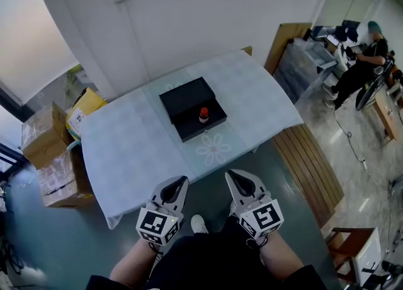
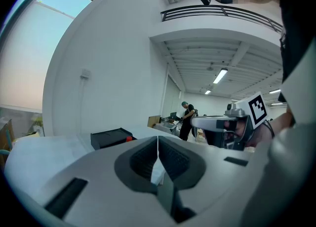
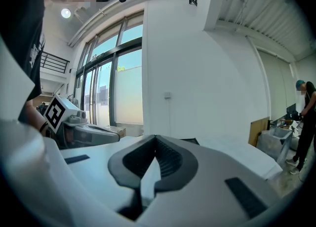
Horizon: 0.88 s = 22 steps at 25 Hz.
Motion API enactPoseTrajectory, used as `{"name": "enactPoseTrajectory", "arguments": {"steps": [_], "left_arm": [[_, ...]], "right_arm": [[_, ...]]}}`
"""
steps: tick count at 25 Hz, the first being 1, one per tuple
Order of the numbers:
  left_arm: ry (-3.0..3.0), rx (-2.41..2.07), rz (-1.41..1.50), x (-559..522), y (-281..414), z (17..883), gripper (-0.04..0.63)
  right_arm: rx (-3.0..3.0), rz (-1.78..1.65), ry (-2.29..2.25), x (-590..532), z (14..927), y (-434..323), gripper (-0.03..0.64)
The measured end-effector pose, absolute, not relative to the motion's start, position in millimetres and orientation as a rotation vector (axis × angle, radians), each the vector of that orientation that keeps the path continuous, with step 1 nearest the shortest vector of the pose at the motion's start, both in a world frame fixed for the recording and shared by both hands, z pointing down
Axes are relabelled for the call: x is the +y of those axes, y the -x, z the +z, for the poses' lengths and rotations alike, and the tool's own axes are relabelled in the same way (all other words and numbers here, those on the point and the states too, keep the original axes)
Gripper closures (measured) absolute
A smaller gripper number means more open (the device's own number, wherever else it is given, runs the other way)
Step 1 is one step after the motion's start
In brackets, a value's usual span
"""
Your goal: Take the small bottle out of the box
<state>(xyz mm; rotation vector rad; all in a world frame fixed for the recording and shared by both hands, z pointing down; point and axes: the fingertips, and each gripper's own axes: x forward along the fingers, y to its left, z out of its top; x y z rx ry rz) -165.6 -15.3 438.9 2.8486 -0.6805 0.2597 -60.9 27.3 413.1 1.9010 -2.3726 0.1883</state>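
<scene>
Now: left gripper [image 1: 179, 183], right gripper [image 1: 233, 176] fingers closed; small bottle [image 1: 203, 115] in box [image 1: 218, 118], label illegible.

- White wall [image 1: 189, 11] behind a cloth-covered table [image 1: 126, 150].
- Cardboard boxes [image 1: 53, 162] stacked left of the table.
- Slatted wooden bench [image 1: 312, 166] at its right, on glossy grey floor [image 1: 352, 131].
- Tall windows [image 3: 106, 93]; lit ceiling strip lights [image 2: 219, 76].
</scene>
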Motion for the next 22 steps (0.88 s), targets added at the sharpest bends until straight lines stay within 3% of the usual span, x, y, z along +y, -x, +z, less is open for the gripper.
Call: {"name": "enactPoseTrajectory", "arguments": {"steps": [22], "left_arm": [[-2.82,-0.849,0.241,-25.7,118.5,426.3,0.565]], "right_arm": [[-2.494,0.114,-1.77,-4.3,391.4,6.2,0.594]]}}
